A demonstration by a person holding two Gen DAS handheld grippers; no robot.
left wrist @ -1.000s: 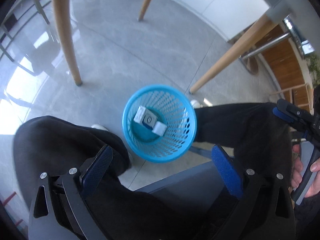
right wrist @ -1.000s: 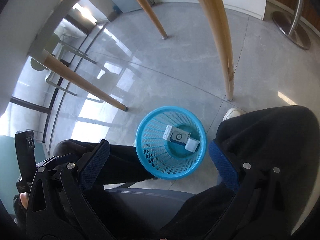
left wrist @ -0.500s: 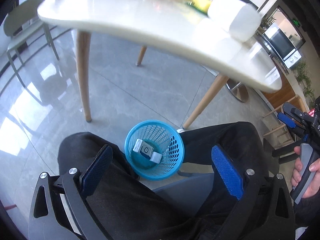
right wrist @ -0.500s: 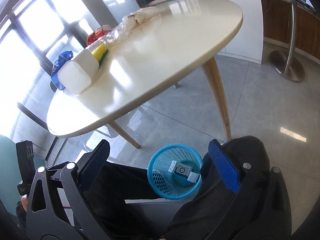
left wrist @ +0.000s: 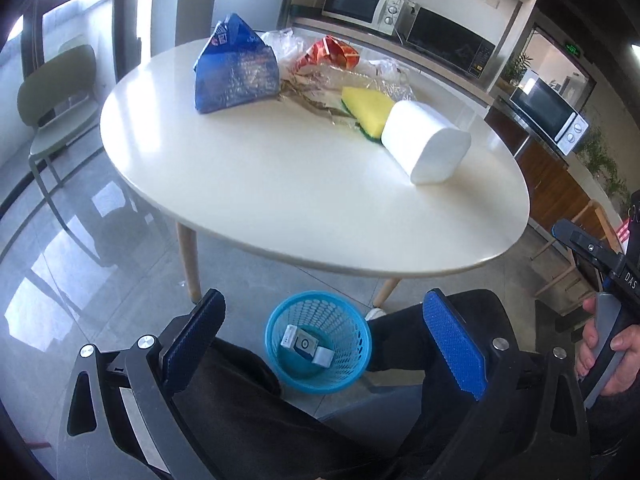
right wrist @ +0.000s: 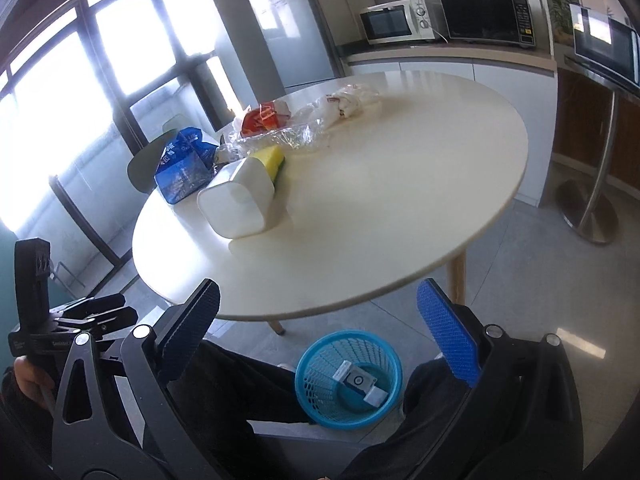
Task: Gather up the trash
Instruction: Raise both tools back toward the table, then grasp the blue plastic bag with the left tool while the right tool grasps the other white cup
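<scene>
Reaching for the crumpled clear plastic wrap (left wrist: 372, 76) far across the round white table (left wrist: 304, 200) with both empty, spread-apart grippers (left wrist: 324, 344) (right wrist: 320, 336) risks toppling the white container (left wrist: 426, 146).

Daylight pours in from the windows (right wrist: 60, 92) on the left — blown out to near white in the right wrist view, washing haze over the far corner. The bench (left wrist: 304, 184) top carries soft glare; the floor (left wrist: 80, 240) mirrors bright patches. Fisheye bending curves every edge, corners vignette black, and far detail looks perhaps slightly soft.
</scene>
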